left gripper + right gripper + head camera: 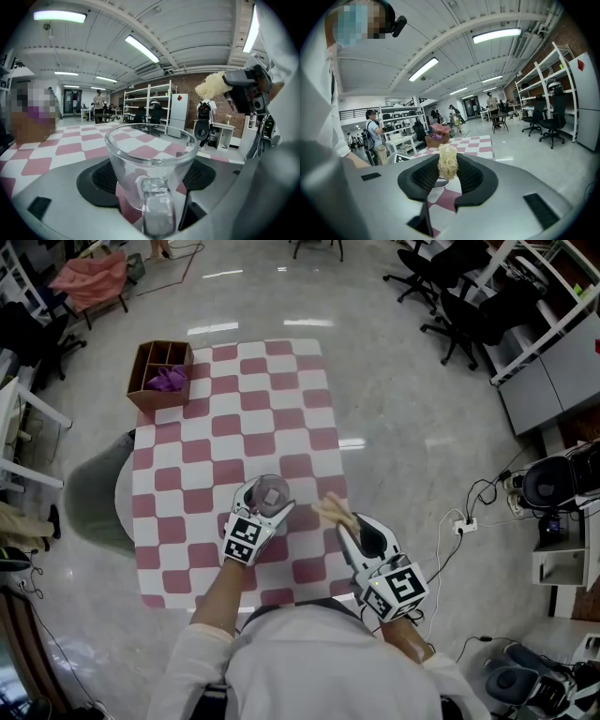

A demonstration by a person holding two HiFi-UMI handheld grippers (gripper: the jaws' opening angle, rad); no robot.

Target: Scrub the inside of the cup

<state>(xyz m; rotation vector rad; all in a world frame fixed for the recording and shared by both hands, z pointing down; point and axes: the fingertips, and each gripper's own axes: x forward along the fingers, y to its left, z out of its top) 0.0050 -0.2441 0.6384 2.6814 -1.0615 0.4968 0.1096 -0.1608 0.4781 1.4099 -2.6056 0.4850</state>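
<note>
A clear glass cup (270, 495) with a handle is held above the checkered cloth by my left gripper (260, 517), which is shut on its handle. In the left gripper view the cup (150, 164) stands upright between the jaws, empty, handle toward the camera. My right gripper (345, 526) is shut on a pale straw-coloured scrub brush (333, 511), just right of the cup and apart from it. The brush's frayed tuft (447, 161) sticks up between the right jaws. From the left gripper view the brush (213, 85) shows at the upper right.
A red-and-white checkered cloth (234, 409) lies on the shiny floor. A brown compartment box (159, 374) with purple cloth inside stands at its far left corner. A grey round stool (94, 493) is left of the cloth. Office chairs (450, 296) and cables (469, 512) are to the right.
</note>
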